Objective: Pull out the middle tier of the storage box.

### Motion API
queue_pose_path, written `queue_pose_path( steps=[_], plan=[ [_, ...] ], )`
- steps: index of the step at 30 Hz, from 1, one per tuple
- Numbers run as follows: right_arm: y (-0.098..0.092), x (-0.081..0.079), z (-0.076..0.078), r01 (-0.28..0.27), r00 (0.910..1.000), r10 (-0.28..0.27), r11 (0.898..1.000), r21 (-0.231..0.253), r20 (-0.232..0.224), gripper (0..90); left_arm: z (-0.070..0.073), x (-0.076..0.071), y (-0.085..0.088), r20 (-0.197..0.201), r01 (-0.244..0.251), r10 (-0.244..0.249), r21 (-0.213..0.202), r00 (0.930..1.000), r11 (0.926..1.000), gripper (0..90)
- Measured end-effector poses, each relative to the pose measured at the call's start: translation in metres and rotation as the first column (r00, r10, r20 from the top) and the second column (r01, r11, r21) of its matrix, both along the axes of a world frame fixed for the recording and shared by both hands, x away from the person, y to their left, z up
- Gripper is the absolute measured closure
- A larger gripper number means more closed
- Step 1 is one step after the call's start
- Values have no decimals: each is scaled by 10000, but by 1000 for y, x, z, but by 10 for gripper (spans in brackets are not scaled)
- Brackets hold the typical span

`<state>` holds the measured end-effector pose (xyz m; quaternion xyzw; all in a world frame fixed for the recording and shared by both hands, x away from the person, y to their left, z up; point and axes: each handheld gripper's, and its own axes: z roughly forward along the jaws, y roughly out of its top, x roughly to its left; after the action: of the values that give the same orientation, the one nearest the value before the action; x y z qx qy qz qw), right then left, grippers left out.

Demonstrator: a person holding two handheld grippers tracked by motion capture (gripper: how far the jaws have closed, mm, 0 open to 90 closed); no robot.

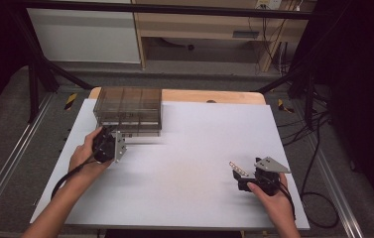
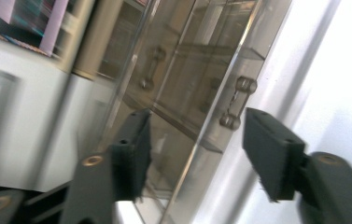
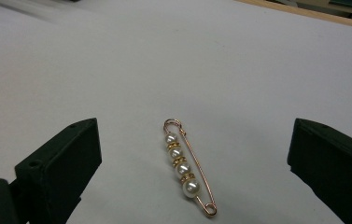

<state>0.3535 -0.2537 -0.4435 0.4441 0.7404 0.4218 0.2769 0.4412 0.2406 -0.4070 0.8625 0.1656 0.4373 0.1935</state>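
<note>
Lying flat between the wide-apart jaws of the right gripper [image 3: 190, 172], touching neither: a gold safety-pin brooch strung with four white pearls [image 3: 186, 168], on the white table sheet [image 3: 211, 60]. Beyond those jaws, bare sheet up to a strip of wooden table edge [image 3: 304, 11].

Spread apart too, the jaws of the left gripper [image 2: 197, 154], clamping nothing. Just ahead of them, a smoky transparent acrylic drawer box [image 2: 183, 79], one small metal drawer handle [image 2: 237, 102] near the right-side jaw, apparently not touched.
</note>
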Motion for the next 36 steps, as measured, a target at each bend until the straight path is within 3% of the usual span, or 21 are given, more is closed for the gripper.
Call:
queue_pose_path(
  steps=[2,6,8,9,11,14,18,21,25,32,36],
  plan=[
    [0,0,0,-17,10000,17,10000,-4,0,31,8,6,11,-478,26,-43,-364,9988,9993,312],
    [0,0,0,-32,10000,32,10000,-1,1,31,15,9,20,-932,-34,-47,-856,9956,9963,277],
    [1,1,0,-49,10000,49,10000,-24,-25,31,20,13,30,-1343,-85,-115,-1475,9909,9890,269],
    [1,1,0,-49,10000,49,10000,-24,-25,31,20,13,30,-1343,-85,-115,-1475,9909,9890,263],
    [1,0,0,-78,10000,78,10000,-27,-26,31,23,15,35,-1752,100,-454,-1978,9835,9802,227],
    [1,1,-1,-76,10000,76,10000,-11,-46,30,29,20,45,-2015,339,-820,-2311,9760,9723,222],
    [1,2,-1,-51,10000,51,10000,41,-42,30,34,24,50,-2060,412,-914,-2356,9743,9710,194],
    [1,2,-1,-48,10000,48,10000,46,-45,30,34,28,55,-2302,509,-1089,-2442,9670,9684,192],
    [1,3,-1,-58,9999,58,10000,51,-82,30,34,32,59,-2318,608,-1110,-2135,9664,9750,194],
    [1,1,0,-104,9999,104,9999,35,-58,36,33,35,58,-2560,1058,-1476,-1700,9553,9797,197],
    [1,1,0,-74,10000,74,10000,41,-53,37,37,38,56,-2692,970,-1370,-1566,9533,9829,199]
  ],
)
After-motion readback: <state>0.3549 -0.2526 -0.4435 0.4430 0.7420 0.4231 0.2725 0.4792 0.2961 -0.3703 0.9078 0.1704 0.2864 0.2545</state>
